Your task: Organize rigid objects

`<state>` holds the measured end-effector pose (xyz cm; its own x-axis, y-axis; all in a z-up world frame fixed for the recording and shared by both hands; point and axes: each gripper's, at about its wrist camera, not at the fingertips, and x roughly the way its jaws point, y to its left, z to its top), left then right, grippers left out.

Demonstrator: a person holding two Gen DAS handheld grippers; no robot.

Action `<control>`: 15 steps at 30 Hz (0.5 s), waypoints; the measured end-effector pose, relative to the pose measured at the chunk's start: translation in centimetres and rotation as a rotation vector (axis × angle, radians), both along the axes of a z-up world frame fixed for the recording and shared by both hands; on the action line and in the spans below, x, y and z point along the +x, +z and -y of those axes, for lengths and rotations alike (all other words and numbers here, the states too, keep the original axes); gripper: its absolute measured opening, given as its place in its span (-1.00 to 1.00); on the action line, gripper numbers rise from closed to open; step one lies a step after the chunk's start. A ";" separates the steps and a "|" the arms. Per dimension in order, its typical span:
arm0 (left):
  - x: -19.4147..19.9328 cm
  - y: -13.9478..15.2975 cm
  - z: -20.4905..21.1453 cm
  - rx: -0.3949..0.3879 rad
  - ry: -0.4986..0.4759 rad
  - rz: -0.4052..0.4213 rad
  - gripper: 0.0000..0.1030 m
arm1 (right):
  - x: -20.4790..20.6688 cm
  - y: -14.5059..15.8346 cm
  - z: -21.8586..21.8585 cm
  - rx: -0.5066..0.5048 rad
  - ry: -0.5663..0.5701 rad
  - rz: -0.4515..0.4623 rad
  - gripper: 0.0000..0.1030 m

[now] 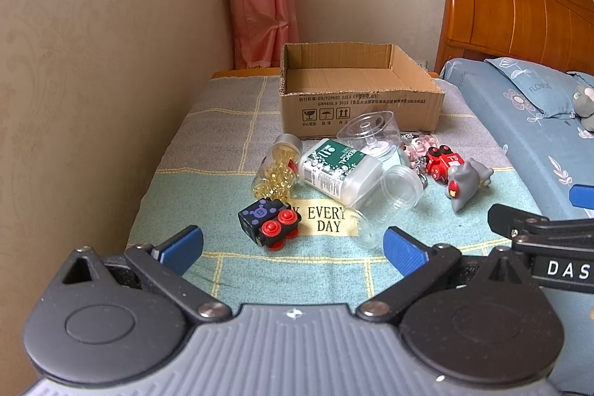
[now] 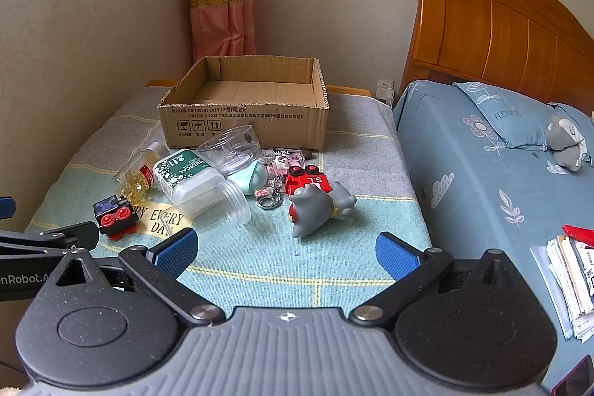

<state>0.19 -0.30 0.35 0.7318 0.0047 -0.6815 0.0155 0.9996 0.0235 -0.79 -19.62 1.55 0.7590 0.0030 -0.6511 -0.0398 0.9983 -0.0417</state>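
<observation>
Start of the sorting task, seen from both wrist cameras. The cardboard box [image 1: 362,91] stands at the far end of the cloth-covered counter [image 1: 208,266] and appears empty, so nothing has been put away yet. All items lie clustered just in front of it: a tipped capsule bottle [image 1: 276,164] at the left, a white-and-green medical bottle [image 1: 336,169] lying on its side, two clear plastic jars [image 1: 399,190], a black toy block with red wheels [image 1: 269,221] nearest the camera, a red toy vehicle [image 2: 308,182] and a grey toy figure [image 2: 315,206] at the right. The left claw [image 1: 293,247] and right claw [image 2: 286,251] hover near, both spread fully wide and holding nothing. Every piece remains to be moved, judging by the bare box floor.
</observation>
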 end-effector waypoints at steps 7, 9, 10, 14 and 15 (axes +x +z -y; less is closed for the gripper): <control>0.0 -0.1 0.0 0.000 -0.001 0.001 0.99 | 0.2 0.2 0.2 -0.001 0.003 -0.002 1.00; 0.1 -0.2 0.0 0.000 -0.003 0.000 0.99 | 0.2 0.2 0.1 -0.002 0.003 -0.001 1.00; 0.2 -0.3 -0.1 0.000 -0.004 -0.002 0.99 | 0.2 0.1 0.1 -0.003 0.004 0.000 1.00; 0.5 -0.4 -0.2 -0.003 -0.011 -0.003 0.99 | 0.5 0.1 -0.1 -0.007 0.013 0.003 1.00; 0.6 -0.4 -0.2 -0.002 -0.013 -0.002 0.99 | 0.6 0.0 -0.1 -0.010 0.014 0.004 1.00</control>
